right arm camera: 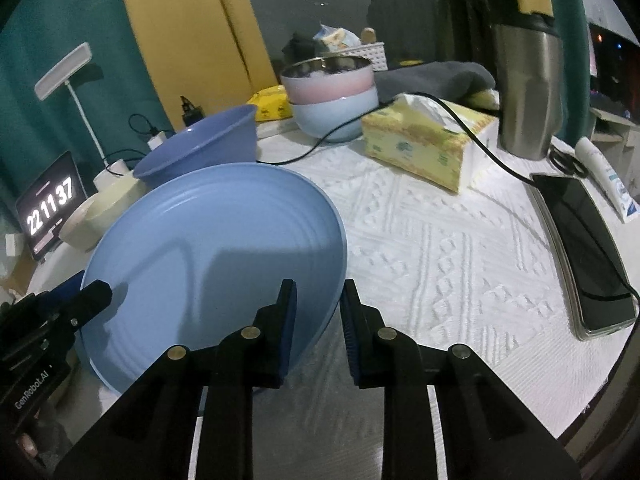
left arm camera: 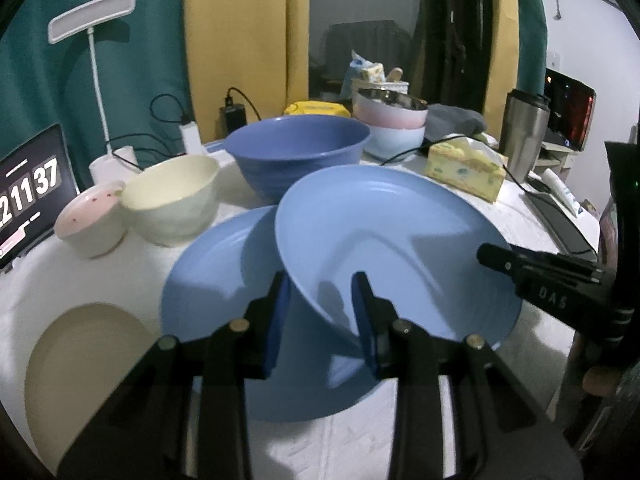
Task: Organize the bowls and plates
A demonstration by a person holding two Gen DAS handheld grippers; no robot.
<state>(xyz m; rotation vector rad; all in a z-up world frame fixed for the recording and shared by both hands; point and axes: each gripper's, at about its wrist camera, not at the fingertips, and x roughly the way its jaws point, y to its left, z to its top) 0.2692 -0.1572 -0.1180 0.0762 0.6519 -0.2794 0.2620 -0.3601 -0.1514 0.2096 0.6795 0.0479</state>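
A light blue plate (left arm camera: 392, 240) is lifted and tilted above a second light blue plate (left arm camera: 224, 276) that lies on the white cloth. My left gripper (left arm camera: 320, 300) is shut on the tilted plate's near rim. My right gripper (right arm camera: 316, 308) is shut on the same plate (right arm camera: 216, 248) at its right rim; it shows in the left wrist view (left arm camera: 504, 258) at the plate's right edge. A dark blue bowl (left arm camera: 298, 152), a cream bowl (left arm camera: 172, 196) and a pink bowl (left arm camera: 90, 218) stand behind. A cream plate (left arm camera: 84, 364) lies at the near left.
Stacked pink and pale blue bowls (right arm camera: 336, 92) stand at the back. A tissue box (right arm camera: 428, 144), a steel tumbler (right arm camera: 528, 92), a phone (right arm camera: 584, 252) with a cable, a tube (right arm camera: 608, 178), a lamp (left arm camera: 94, 20) and a clock screen (left arm camera: 30, 192) ring the table.
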